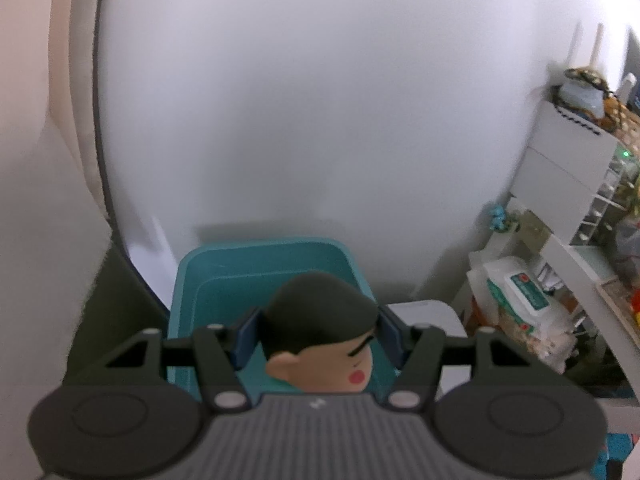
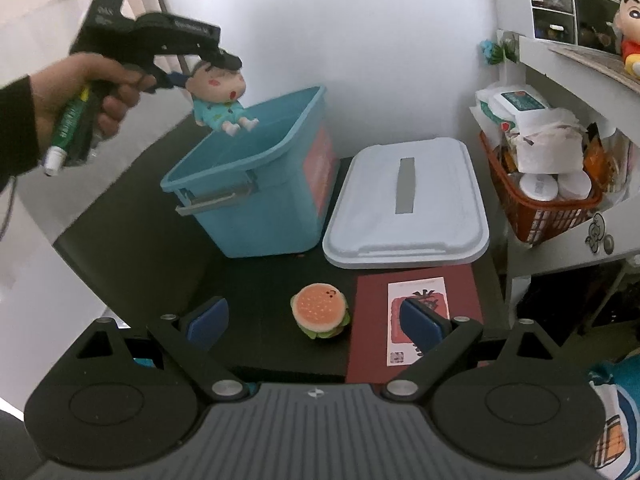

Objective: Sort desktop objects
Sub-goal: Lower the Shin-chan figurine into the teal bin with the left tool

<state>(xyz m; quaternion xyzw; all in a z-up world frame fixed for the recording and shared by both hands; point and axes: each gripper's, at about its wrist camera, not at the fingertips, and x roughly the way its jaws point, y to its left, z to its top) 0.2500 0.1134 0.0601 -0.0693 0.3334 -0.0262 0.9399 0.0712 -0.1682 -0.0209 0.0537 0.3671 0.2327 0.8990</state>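
My left gripper [image 1: 318, 336] is shut on the head of a cartoon boy figurine [image 1: 324, 332] with dark hair and teal pyjamas. In the right wrist view the figurine [image 2: 218, 98] hangs from that gripper [image 2: 208, 66] above the left rim of the open blue bin [image 2: 248, 184], its legs dangling over the opening. The bin's inside [image 1: 236, 280] shows right below the toy. My right gripper [image 2: 314, 320] stands open low over the black table, with a small plush burger [image 2: 320, 310] lying between and just beyond its fingers, untouched.
The bin's pale lid [image 2: 408, 204] lies to the right of the bin. A dark red booklet [image 2: 416, 320] sits under the right finger. An orange basket [image 2: 540, 192] of packets and white shelves [image 2: 568, 60] crowd the right side. A person's hand [image 2: 80, 92] holds the left gripper.
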